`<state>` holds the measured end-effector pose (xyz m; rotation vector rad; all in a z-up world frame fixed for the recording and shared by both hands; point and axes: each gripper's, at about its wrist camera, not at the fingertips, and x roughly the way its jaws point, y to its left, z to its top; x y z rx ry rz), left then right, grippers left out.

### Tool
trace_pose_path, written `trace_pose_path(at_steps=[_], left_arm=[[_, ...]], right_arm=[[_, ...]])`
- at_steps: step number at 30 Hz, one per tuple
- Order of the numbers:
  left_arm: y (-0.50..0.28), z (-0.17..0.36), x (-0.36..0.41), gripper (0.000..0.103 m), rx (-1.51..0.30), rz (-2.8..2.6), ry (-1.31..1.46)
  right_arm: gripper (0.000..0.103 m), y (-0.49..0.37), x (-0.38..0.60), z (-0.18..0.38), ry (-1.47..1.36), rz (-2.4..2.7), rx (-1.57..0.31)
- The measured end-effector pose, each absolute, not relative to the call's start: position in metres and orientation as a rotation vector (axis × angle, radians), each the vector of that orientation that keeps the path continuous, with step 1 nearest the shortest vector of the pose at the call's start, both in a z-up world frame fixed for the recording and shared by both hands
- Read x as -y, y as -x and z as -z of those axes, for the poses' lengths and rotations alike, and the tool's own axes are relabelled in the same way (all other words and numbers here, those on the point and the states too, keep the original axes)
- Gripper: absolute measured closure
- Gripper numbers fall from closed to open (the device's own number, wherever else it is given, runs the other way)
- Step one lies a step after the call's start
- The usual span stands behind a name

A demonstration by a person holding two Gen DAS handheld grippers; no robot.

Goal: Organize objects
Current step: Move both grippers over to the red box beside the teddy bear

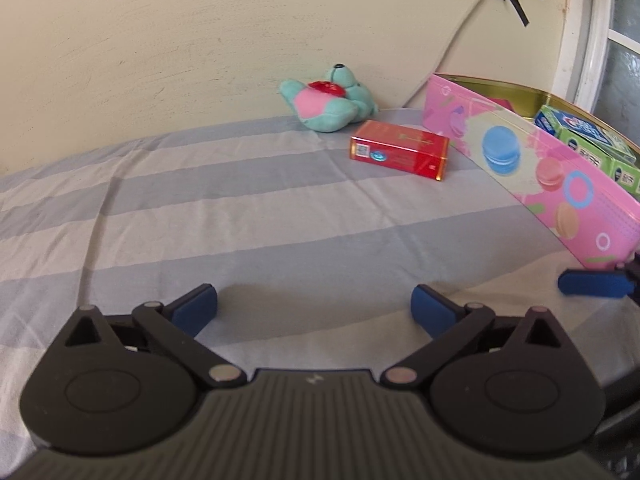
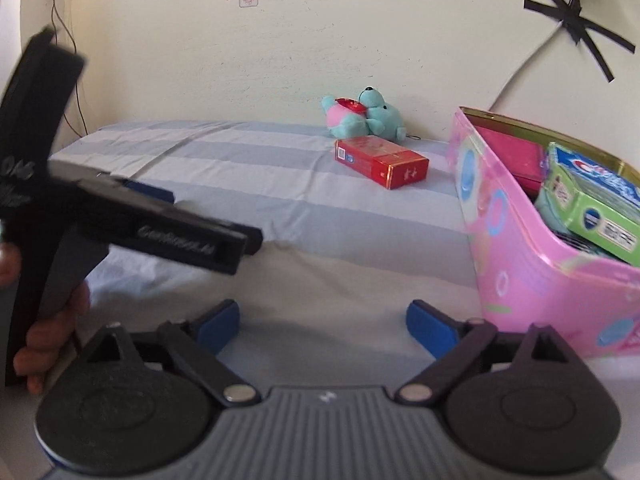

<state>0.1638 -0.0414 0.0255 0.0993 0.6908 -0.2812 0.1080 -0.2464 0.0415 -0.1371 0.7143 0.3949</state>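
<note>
Two wrist views give me one bed [image 1: 248, 216] under a sheet of broad grey-blue and pale stripes, creased in long folds, pushed up against a cream wall [image 1: 200, 40]. On that wall I see a small pink-edged sticker [image 2: 248, 0], a cable [image 2: 520, 76] running up to a white socket at the top right, and black tape [image 2: 576, 28] crossed over the cable. A white window frame [image 1: 584, 40] shows at the right edge of my left view.

Next in size is the pink tin [image 2: 532, 280], open-topped and gold inside, printed with macarons and rings, standing on the right side of the bed. Inside it I make out green toothpaste boxes [image 2: 592, 204] and something dark pink [image 2: 512, 156] behind them.

My left gripper [image 1: 314, 304] hangs over the bare sheet, its jaws spread wide with nothing between the blue pads. My right gripper [image 2: 322, 322] is likewise wide open and empty, just left of the tin. In the right view the left tool appears blurred at the left, with a hand [image 2: 44, 332] around its grip.

The red box [image 1: 398, 150] lies flat on the sheet near the wall, close to the tin's far end, with a barcode label on its short face and gold trim at one edge.

Smallest is the teal plush toy [image 1: 332, 98], pink-bellied with a red piece at its chest, lying on its back against the wall just behind the red box
</note>
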Motion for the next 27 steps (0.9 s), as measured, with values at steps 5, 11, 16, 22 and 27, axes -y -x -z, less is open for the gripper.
trace_pose_path(at_steps=[5, 11, 16, 22, 27], left_arm=[[-0.168, -0.026, 0.032, 0.000, -0.692, 0.259, -0.068], [-0.172, -0.027, 0.024, 0.000, -0.690, 0.246, -0.012], [-0.174, -0.028, 0.022, 0.000, -0.694, 0.231, -0.007], [-0.180, -0.028, 0.012, 0.000, -0.698, 0.175, 0.006], [-0.187, -0.029, -0.007, 0.000, -0.696, 0.117, 0.084]], right_arm=[[0.007, -0.130, 0.230, -0.040, 0.165, -0.388, -0.709], [0.003, -0.157, 0.218, -0.038, 0.152, -0.402, -0.726], [0.003, -0.162, 0.215, -0.038, 0.155, -0.412, -0.727], [0.007, -0.172, 0.212, -0.041, 0.173, -0.423, -0.725], [0.007, -0.182, 0.200, -0.052, 0.264, -0.417, -0.664]])
